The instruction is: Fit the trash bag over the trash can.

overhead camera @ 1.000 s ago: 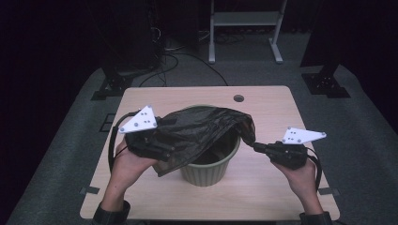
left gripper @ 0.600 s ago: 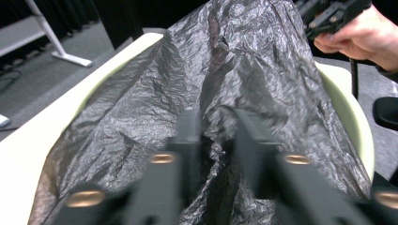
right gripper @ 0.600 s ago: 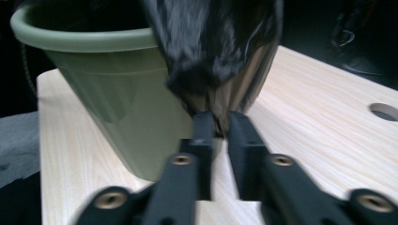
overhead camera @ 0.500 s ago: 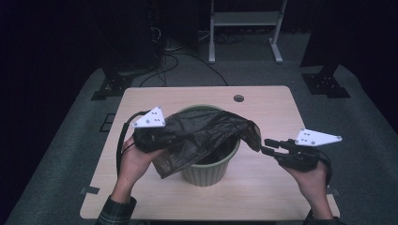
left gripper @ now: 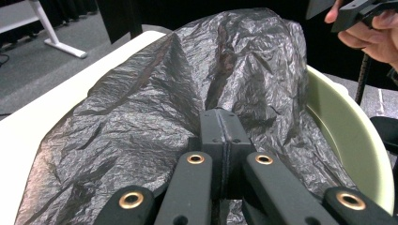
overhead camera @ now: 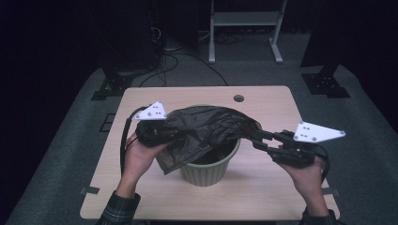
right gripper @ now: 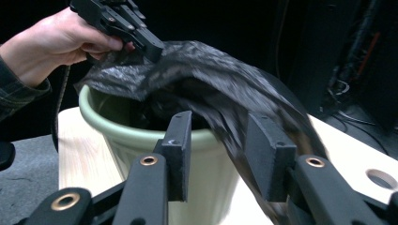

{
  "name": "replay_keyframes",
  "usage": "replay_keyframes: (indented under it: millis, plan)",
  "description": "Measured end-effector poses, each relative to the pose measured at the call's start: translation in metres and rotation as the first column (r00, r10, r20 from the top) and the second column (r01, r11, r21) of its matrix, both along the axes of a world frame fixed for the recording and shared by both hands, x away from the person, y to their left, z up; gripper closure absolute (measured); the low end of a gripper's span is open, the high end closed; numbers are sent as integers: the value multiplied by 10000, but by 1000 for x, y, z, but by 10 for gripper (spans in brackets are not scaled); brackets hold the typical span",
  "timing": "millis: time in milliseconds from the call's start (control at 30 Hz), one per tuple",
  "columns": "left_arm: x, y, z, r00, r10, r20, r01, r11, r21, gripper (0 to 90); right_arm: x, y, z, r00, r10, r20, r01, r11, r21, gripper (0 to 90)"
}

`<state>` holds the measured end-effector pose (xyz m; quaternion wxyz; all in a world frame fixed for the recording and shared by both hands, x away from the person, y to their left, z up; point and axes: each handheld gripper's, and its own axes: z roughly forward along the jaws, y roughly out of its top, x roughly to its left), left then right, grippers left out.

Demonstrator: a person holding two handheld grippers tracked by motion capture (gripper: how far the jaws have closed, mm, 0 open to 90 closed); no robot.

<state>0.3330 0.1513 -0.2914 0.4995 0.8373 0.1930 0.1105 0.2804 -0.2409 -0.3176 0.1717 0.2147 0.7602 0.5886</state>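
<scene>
Right tool (overhead camera: pixel 257 138) now open, off bag (overhead camera: pixel 206 129)

Bin (overhead camera: pixel 209 166) sits mid-table (overhead camera: pixel 263 187), between the two grippers; bag (overhead camera: pixel 206 131) draped over its rim and partly in it, spilling over the side toward the left gripper (overhead camera: pixel 162 133). Left gripper at the bag's left edge, bin just beyond its tips. Right gripper (overhead camera: pixel 260 139) right of the bin, bag's right edge between its jaws; table hole (overhead camera: pixel 238 98) behind the bin.
</scene>
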Motion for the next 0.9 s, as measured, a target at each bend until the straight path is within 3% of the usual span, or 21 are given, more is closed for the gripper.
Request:
replay_keyframes:
  millis: [67,200,367,433,533,700,900]
  plan:
    - [-1,0,1,10000,-51,-27,51,10000,-72,900,6,12,-1,9996,230,-171,-229,9997,88,587]
    - [-2,-1,1,9999,-150,-22,150,9998,-95,900,10,33,-2,9993,377,-63,-377,9993,26,546]
    - [-4,-2,1,9995,-327,-22,326,9994,-135,900,20,49,-3,9993,303,-196,-307,9994,-171,546]
    - [-6,-3,2,9994,-347,1,347,9993,-128,900,23,52,-5,9992,324,-226,-328,9993,-173,631]
    - [-5,-2,3,9995,-320,-4,320,9992,-221,900,23,56,-6,9988,446,-179,-451,9987,-243,881]
    - [-1,8,4,10000,-6,-45,4,9988,-500,900,19,53,-6,9985,536,-138,-541,9980,-336,899]
    - [7,33,9,9965,811,-181,-827,9885,-1266,900,13,36,-14,9959,772,-471,-787,9964,-302,900]
